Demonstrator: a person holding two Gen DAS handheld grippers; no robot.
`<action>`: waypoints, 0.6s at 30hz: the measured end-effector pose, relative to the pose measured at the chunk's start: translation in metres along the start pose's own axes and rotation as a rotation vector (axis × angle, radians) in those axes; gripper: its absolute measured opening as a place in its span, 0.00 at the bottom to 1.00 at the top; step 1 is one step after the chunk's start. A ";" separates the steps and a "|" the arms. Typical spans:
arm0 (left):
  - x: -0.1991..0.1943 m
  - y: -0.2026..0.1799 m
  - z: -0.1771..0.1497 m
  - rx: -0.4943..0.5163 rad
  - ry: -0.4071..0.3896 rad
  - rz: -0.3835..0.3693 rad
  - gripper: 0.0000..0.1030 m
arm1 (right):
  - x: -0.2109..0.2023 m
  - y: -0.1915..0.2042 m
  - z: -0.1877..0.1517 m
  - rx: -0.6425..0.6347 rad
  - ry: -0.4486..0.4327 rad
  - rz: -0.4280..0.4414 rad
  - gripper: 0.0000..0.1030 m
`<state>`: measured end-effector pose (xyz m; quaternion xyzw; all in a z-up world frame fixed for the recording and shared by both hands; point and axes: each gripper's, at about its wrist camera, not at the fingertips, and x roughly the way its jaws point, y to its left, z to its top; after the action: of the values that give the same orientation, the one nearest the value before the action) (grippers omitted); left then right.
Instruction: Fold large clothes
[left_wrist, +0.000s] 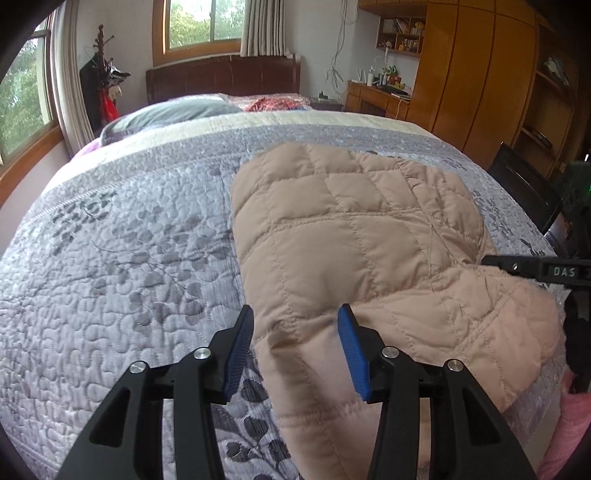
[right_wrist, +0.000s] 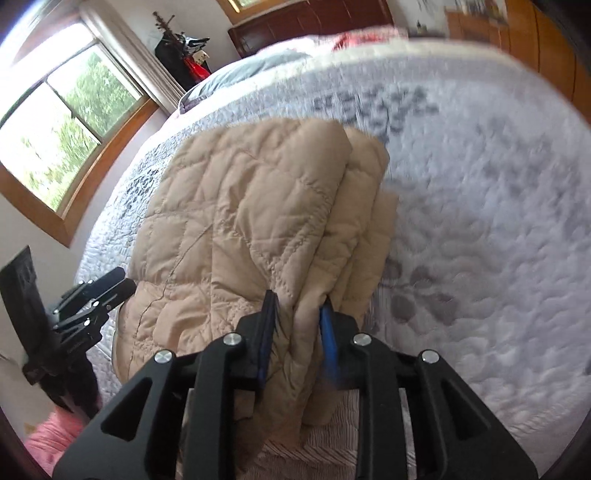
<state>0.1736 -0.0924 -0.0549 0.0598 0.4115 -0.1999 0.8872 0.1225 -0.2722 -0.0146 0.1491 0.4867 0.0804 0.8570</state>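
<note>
Blue pads: the left gripper (left_wrist: 295, 325) is showing ribbed blue pads (left_wrist: 352, 354) on black fingers, standing spread apart with a fold of the jacket lying between them, not clamped.
Right gripper: in its own view the right gripper (right_wrist: 298, 314) is pinching a thick bunch of the jacket's stacked layers between its fingers, fabric bulging up between the two pads.
Left view only: this camera is showing the jacket's broad top face and the right gripper's black finger (left_wrist: 517, 265) coming in from the right edge, touching the jacket's side.
Right view only: this camera is showing the folded edge end-on, several layers lying stacked, and the left gripper (right_wrist: 110, 284) sitting at the jacket's left side near the bed's edge.
Jacket: the tan quilted jacket (left_wrist: 354, 236) is lying folded on the bedspread, near the foot of the bed, puffy and stitched in rectangular panels, softly creased.
Bedspread: the grey quilted bedspread (left_wrist: 129, 240) is carrying a pebbled stitch texture and a darker leaf print.
Farther: a grey pillow (left_wrist: 166, 114) is resting near the dark wooden headboard (left_wrist: 221, 77).
Farthest: orange-brown wooden wardrobes (left_wrist: 480, 74) are standing to the right, and a wood-framed window (left_wrist: 201, 22) is letting in daylight.
</note>
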 end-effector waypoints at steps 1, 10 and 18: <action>-0.003 0.000 0.000 0.001 -0.005 0.000 0.46 | -0.008 0.008 0.000 -0.018 -0.018 -0.014 0.23; -0.035 -0.011 -0.001 0.032 -0.064 -0.009 0.46 | -0.065 0.039 -0.006 -0.142 -0.146 -0.047 0.25; -0.045 -0.012 -0.007 0.023 -0.052 -0.030 0.46 | -0.058 0.084 -0.027 -0.278 -0.067 -0.006 0.26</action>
<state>0.1377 -0.0883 -0.0247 0.0588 0.3866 -0.2192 0.8939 0.0704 -0.2042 0.0472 0.0303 0.4423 0.1395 0.8854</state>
